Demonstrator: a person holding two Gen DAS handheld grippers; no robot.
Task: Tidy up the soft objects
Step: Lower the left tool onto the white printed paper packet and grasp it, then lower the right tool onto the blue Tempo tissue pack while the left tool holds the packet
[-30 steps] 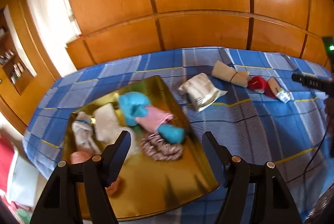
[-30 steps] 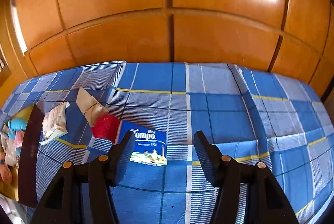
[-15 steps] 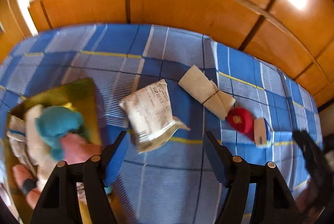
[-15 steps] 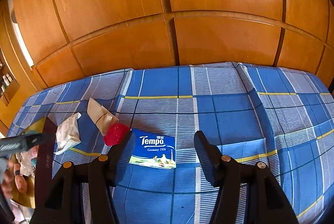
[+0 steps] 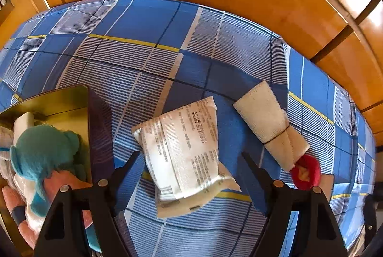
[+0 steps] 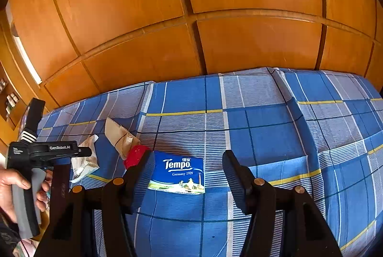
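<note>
Here I count one blue plaid bedspread [image 5: 153, 25] carrying everything, one gold tray [image 5: 64, 101] at its left edge, and four loose soft things mid-bed: one white wipes pack [image 5: 184, 151], one blue tissue pack [image 6: 179, 170], one beige rolled cloth [image 5: 270, 125] bound by a thin band, one red scrunchie [image 5: 308, 173] touching the roll's end. The tray holds a teal plush [image 5: 40, 151], pink and white cloth pieces beside it; I cannot count those. My left gripper [image 5: 189, 161] has just been widening, released, straddling the wipes pack without pressing it. My right gripper [image 6: 189, 173] hangs released over the tissue pack.
</note>
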